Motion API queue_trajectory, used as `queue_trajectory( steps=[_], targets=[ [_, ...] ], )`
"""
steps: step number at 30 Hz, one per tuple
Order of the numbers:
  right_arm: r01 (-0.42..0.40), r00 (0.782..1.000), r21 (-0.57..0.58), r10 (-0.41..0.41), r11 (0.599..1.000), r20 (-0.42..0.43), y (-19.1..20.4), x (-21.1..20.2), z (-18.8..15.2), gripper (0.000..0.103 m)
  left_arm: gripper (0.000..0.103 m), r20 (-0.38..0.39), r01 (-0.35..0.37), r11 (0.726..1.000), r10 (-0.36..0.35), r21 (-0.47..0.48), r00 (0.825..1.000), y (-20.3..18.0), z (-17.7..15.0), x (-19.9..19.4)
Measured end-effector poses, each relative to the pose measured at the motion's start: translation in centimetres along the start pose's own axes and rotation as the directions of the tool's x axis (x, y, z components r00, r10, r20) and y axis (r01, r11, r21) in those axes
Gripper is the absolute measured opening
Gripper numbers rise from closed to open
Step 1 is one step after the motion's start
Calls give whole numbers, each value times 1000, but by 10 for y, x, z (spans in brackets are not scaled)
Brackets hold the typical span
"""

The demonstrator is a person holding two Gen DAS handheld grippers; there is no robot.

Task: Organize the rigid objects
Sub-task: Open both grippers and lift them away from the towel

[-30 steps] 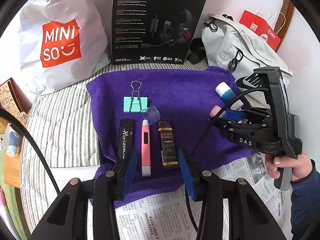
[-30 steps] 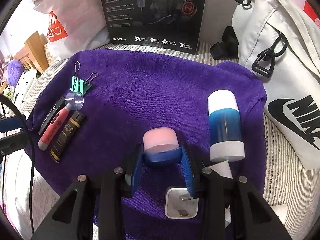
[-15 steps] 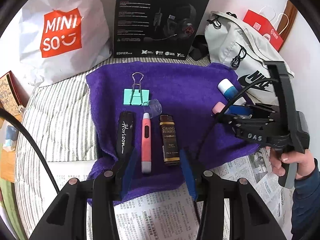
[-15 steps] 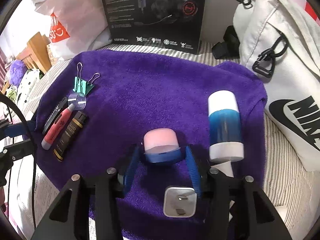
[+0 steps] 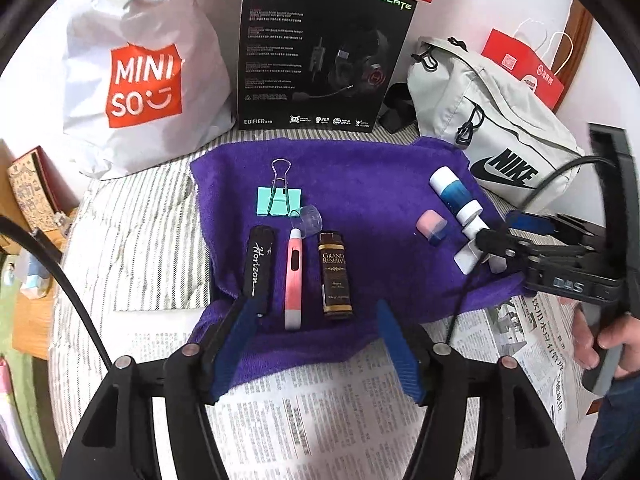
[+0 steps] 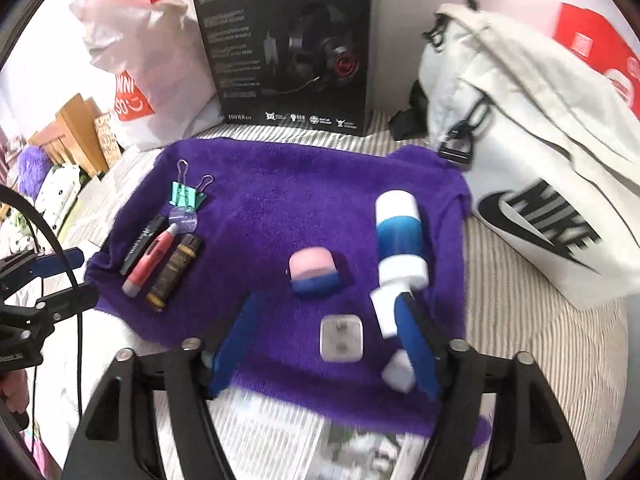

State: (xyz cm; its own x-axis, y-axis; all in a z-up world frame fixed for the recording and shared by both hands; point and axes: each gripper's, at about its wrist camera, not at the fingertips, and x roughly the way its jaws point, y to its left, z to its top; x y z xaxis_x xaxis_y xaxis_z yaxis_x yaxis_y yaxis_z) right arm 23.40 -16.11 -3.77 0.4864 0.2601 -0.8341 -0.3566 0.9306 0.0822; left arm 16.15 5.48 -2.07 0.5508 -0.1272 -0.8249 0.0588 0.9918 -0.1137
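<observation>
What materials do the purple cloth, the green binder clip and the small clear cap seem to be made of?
Purple cloth: looks like terry or fleece fabric, matte, with a fuzzy pile and soft folded edges.
Green binder clip: likely painted sheet metal, with bare shiny wire handles.
Small clear cap: probably transparent plastic, glossy; the cloth shows through it.

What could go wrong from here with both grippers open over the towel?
1. The right gripper sits low among loose items; its right-side finger overlaps the blue-and-white bottle and could roll it toward the towel edge.
2. The white charger lies between the fingers and may get grabbed instead of the pink-and-blue eraser.
3. The clear cap touching the pink pen could be knocked loose.
</observation>
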Motion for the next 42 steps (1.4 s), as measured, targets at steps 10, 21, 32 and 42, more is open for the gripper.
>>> queue_trajectory(
  steps=[10,21,32,42],
  targets=[
    [49,997,56,-52,997,49,-5,-67,-35,89,92,69,-29,999,31,-27,997,-29,-15,-44],
    [132,990,96,-136,987,39,1,-106,-77,102,103,115,-124,992,126,-21,985,-55,-40,-85],
    [130,991,144,-135,981,25,10,-125,-99,103,103,95,-161,985,166,-65,982,-58,-56,-101],
    [159,984,170,-169,973,48,10,-148,-106,103,103,96,-140,988,145,-59,985,-61,-64,-107]
  ],
)
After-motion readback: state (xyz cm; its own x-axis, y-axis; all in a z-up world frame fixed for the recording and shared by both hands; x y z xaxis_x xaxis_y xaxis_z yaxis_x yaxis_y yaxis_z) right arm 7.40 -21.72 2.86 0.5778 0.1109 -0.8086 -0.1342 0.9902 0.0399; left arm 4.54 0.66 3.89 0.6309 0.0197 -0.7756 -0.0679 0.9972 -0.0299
